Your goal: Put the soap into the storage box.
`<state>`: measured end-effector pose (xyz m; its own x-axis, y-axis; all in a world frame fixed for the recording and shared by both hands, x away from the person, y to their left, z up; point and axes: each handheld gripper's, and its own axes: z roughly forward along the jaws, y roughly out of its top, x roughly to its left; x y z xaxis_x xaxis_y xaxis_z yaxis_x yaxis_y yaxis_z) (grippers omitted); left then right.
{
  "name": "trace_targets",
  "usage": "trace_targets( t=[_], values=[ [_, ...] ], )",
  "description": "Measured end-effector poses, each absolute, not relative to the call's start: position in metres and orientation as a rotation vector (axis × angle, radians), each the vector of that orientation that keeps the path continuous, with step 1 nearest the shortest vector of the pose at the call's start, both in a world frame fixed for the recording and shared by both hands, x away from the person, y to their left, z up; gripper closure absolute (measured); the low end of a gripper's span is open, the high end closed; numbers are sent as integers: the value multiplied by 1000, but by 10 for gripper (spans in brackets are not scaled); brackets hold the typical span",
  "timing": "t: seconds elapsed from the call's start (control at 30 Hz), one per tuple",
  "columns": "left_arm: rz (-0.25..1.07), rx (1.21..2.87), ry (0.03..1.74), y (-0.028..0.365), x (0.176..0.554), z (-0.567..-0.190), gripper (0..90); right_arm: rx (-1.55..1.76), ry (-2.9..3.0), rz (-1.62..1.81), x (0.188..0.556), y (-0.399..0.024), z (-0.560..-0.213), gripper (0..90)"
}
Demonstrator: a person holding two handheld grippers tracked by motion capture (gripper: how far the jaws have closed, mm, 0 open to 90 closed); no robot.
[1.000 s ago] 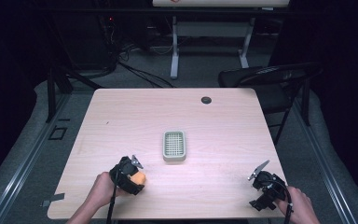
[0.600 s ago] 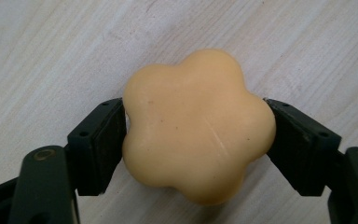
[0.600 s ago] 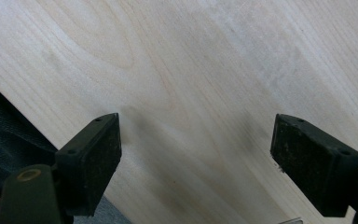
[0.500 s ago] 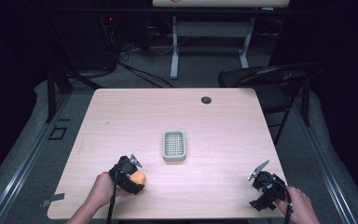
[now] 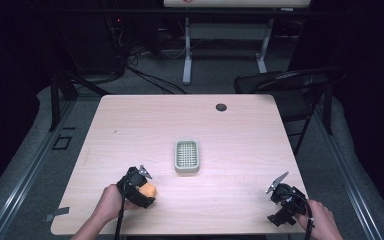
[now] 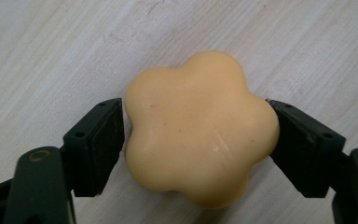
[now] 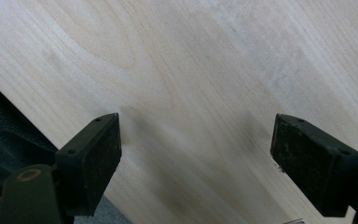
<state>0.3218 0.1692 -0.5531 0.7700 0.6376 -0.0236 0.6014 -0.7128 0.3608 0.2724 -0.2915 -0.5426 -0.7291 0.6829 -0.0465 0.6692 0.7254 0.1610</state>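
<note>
high view: left claw (image 5: 147,187) clamped on soap (image 5: 149,190); right claw (image 5: 278,182) apart, near table (image 5: 130,120) edge

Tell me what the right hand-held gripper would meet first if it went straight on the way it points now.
Probably the bare wooden table. The right hand-held gripper has its jaws wide apart with nothing between them, and its own view looks down on plain tabletop near the edge. How far above the wood it hangs is unclear.

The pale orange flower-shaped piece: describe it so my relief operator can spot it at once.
Start at the light wooden table and go to its near left part, short of the pale green slatted tray at the centre. There the left gripper has its jaws against both sides of the pale orange flower-shaped piece. It is the table's one orange item, smooth with five rounded lobes.
</note>
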Motion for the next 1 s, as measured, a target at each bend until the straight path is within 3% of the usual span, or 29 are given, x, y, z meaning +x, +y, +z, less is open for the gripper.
trace_targets(
  t=[1.0],
  values=[
    [163,2607,909,166,319,-542,272,1106,2824,207,273,-292,-541,159]
  ],
)
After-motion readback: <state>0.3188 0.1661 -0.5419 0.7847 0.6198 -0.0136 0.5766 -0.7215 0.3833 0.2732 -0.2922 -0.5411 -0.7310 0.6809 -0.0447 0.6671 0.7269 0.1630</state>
